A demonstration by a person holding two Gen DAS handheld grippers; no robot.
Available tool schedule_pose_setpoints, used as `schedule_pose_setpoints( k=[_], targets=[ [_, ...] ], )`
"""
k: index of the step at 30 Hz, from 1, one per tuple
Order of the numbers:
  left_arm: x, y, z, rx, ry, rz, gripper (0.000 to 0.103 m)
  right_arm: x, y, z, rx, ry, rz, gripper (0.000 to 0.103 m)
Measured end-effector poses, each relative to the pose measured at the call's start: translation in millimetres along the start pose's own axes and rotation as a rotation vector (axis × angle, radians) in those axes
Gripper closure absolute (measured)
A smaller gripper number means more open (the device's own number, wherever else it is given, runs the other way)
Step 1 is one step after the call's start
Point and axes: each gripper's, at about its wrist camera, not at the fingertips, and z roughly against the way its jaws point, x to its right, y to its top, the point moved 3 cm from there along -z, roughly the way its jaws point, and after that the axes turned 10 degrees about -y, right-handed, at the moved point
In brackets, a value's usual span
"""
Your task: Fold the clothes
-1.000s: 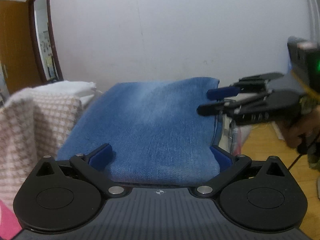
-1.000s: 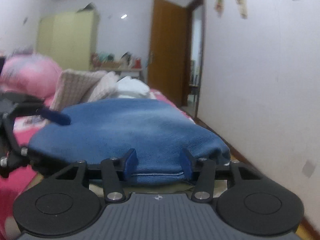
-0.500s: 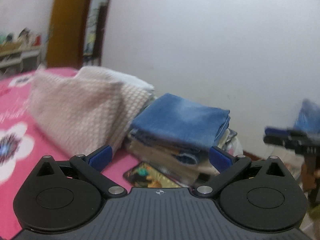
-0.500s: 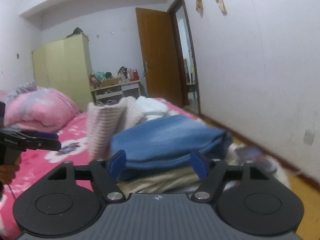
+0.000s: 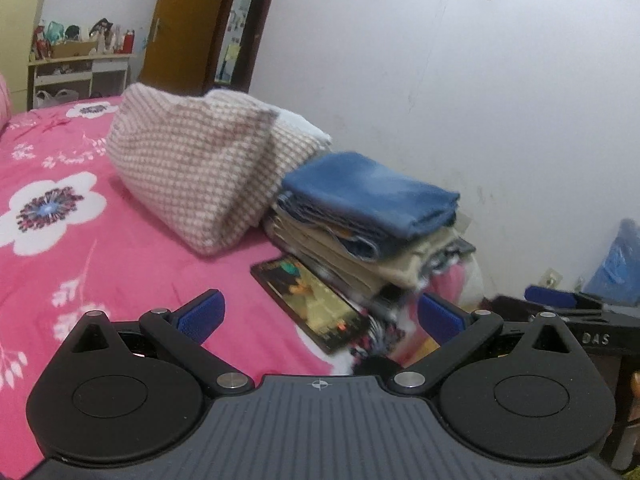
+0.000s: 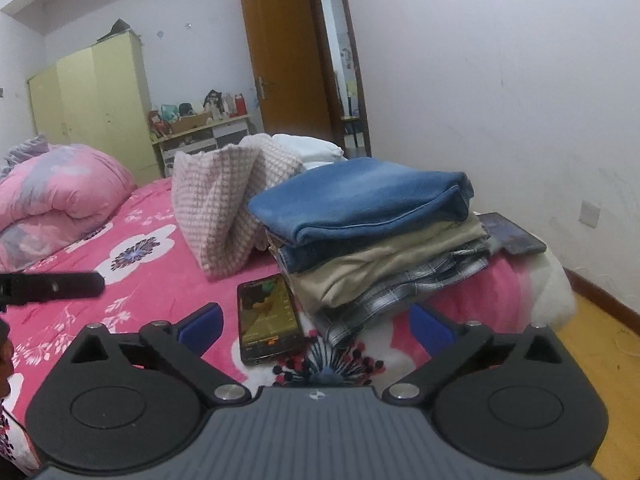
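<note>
Left wrist view is showing, from left to right, a pink bed cover printed with white flowers (image 5: 100, 248), a lumpy pink-and-white checked knit blanket (image 5: 200, 176) sitting on it, and a stack of folded clothes (image 5: 372, 232) resting just beside the blanket. A folded blue denim garment (image 5: 372, 192) is lying on top of that stack, above beige and plaid layers. A black smartphone with a lit screen (image 5: 312, 304) is lying flat on the cover, touching the foot of the stack. The left hand-held gripper (image 5: 320, 316) is hovering in front of the phone with its blue-padded fingers spread wide, gripping nothing. At the far right, the right hand-held gripper (image 5: 568, 300) is showing as a blurred black shape.

Right wrist view is showing a rolled pink quilt (image 6: 60, 196) at the left, the checked blanket in the middle and the clothes stack near the bed's corner. The right gripper's fingers are standing wide apart and empty, well short of the stack. A dark tablet (image 6: 512, 236) is lying behind the stack.
</note>
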Motion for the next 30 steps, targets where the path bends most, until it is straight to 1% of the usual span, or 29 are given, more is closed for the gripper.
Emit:
schedule_pose_setpoints(
  k=[5,6,8,13,15,19,21,25,27,30],
  targets=[
    [16,-4,-17,-0.061,0.068,-0.044,0.0,-8,-2,9,-0.01,-0.049,0.024,0.0],
    [17,-3,-21,-0.077,0.07,-0.04,0.0,-9,-2,10,-0.011,-0.069,0.032,0.0],
    [21,0,-26,-0.085,0.038,-0.039,0.0,-11,-3,15,-0.008,-0.109,0.048,0.0],
    [34,10,-29,-0.036,0.068,-0.062,0.0,-10,-2,21,-0.015,-0.182,0.067,0.0],
    [40,16,-29,-0.027,0.089,-0.096,0.0,-9,-1,22,-0.021,-0.203,0.068,0.0],
    [50,22,-31,-0.023,0.102,-0.123,0.0,-9,1,23,-0.032,-0.245,0.07,0.0],
    [53,23,-32,-0.024,0.116,-0.118,0.0,-9,2,24,-0.037,-0.265,0.072,0.0],
    [52,24,-32,-0.031,0.085,-0.063,0.0,-10,3,26,-0.042,-0.295,0.073,0.0],
    [53,24,-33,-0.033,0.094,-0.055,0.0,-11,3,27,-0.042,-0.302,0.073,0.0],
    [60,21,-36,-0.032,0.122,-0.119,0.0,-12,4,30,-0.041,-0.314,0.073,0.0]
  ],
)
